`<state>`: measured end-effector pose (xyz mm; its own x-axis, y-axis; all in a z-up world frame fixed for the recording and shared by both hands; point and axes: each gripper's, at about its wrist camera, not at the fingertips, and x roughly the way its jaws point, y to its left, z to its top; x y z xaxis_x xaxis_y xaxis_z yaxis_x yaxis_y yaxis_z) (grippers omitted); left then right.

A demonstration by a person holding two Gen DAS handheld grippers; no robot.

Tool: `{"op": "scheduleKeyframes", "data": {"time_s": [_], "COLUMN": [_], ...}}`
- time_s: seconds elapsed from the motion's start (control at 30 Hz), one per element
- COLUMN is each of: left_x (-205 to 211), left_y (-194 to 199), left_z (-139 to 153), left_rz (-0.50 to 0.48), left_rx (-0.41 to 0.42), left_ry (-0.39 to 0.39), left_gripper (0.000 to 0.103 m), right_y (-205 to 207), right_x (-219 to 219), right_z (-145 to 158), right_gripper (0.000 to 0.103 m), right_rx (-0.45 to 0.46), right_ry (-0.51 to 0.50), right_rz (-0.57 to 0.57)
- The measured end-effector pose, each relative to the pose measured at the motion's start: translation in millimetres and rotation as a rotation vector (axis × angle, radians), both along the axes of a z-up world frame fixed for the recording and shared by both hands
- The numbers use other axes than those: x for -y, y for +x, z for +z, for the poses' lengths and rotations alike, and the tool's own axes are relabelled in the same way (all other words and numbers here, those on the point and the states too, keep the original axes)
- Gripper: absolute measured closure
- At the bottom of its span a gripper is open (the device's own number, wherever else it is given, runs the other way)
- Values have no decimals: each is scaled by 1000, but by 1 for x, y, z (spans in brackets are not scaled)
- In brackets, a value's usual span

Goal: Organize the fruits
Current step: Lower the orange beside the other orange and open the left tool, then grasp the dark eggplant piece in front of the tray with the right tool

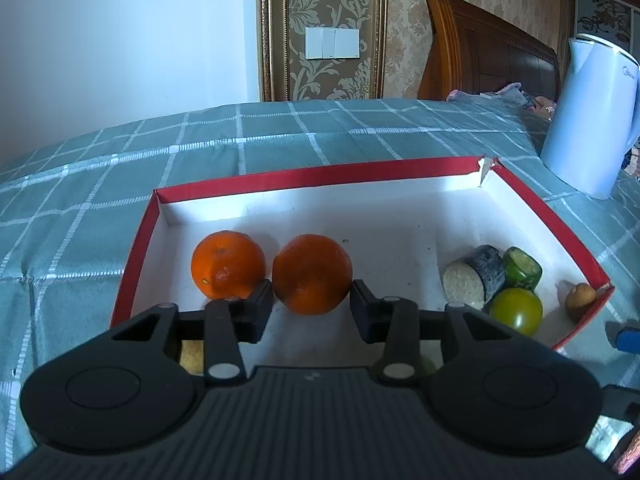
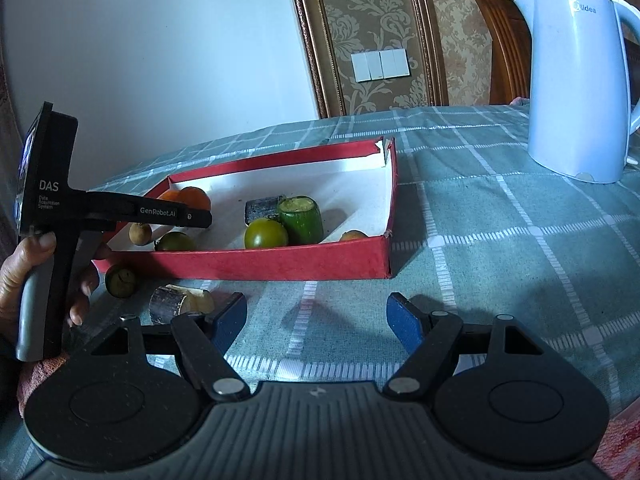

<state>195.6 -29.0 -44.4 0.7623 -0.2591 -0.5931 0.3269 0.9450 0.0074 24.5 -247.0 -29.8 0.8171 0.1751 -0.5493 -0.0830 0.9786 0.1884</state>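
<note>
Left gripper [image 1: 312, 304] stands with its jaws apart around the near orange [image 1: 312, 274], the pads flanking it; whether they touch is unclear. Its body hides the box's front, where something yellowish is only half visible. A second orange [image 1: 228, 264] sits just left inside the red box [image 1: 320, 176]. Right gripper [image 2: 316, 322] gapes wide over bare cloth.

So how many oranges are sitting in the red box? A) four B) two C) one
B: the left wrist view shows two oranges side by side in the red box, one orange further left and another orange in front of the left gripper.
</note>
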Motion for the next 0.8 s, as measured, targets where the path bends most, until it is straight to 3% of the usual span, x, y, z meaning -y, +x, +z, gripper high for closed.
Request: {"op": "scheduleKeyframes", "data": {"time_s": [0.03, 0.1, 0.27, 0.37, 0.8], "left_x": [0, -2, -17, -30, -89], "left_y": [-1, -6, -26, -38, -105], "left_z": [0, 0, 11, 17, 17], "left_rz": [4, 24, 57, 100, 188], "left_rx": [2, 19, 75, 100, 82], "left_ry": [5, 14, -13, -37, -82], "left_gripper": [52, 26, 9, 7, 6], "right_y": [0, 1, 3, 4, 4], "right_x": [0, 0, 2, 1, 0], "right_z": [0, 0, -2, -3, -3], "right_gripper": [26, 26, 26, 20, 17], "right_rx": [-2, -5, -24, -27, -34], "right_ry": [0, 3, 10, 7, 0], "right_rz": [-1, -3, -6, -2, 1]}}
